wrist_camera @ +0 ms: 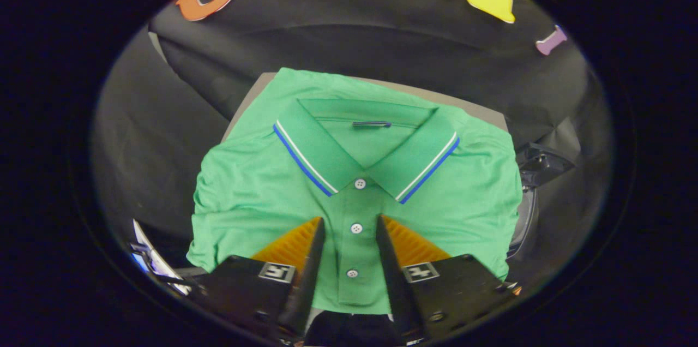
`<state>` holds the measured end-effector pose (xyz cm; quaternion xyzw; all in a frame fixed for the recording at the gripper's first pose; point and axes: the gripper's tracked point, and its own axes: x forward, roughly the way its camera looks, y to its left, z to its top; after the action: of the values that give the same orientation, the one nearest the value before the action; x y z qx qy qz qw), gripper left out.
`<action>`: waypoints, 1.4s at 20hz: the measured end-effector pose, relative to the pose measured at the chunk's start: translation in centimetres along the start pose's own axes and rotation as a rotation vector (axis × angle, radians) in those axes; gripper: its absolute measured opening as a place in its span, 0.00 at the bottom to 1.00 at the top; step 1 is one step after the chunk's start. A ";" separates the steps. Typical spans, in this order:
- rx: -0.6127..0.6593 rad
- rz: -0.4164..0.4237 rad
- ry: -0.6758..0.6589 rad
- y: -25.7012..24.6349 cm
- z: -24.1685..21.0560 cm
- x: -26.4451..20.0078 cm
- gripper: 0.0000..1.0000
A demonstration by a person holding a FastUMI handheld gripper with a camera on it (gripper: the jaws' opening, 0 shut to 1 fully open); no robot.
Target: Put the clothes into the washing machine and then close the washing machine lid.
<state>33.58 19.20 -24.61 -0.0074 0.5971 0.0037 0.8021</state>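
A folded green polo shirt [354,172] lies flat on a grey table [248,101], collar away from the camera and its button strip running straight toward the claw [349,227]. The claw's two fingers stand apart, one on each side of the button strip, with the lower buttons showing in the gap between them. Whether the fingertips touch the cloth or hover just above it cannot be told from this angle; nothing is pinched yet.

This looks like the very first step of the task — picking up the clothes. The shirt is not yet lifted and lies neatly folded.

To the right of the shirt, just past the table's edge, sits a dark, shiny object [537,172] with a curved rim; it may be part of the washing machine, though too little of it shows to be sure.

The next move calls for pressing the fingers down into the fabric and bringing them together on a fold of the shirt front, deep enough to gather more than one layer. A shallow pinch on the top layer alone would likely let the shirt unfold and trail on the way to the machine.
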 end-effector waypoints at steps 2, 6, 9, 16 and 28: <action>0.025 0.009 -0.013 0.1 0.1 0.2 0.17; -0.044 0.034 0.004 -0.1 0.1 0.0 0.09; -0.036 0.022 0.002 -0.5 0.2 -0.2 0.07; -0.025 0.066 -0.040 -1.0 -0.4 -3.7 0.06; 0.066 0.019 -0.156 -6.2 -0.2 -13.0 0.06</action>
<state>29.72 13.02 -12.14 0.0252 0.5328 -0.0077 0.8458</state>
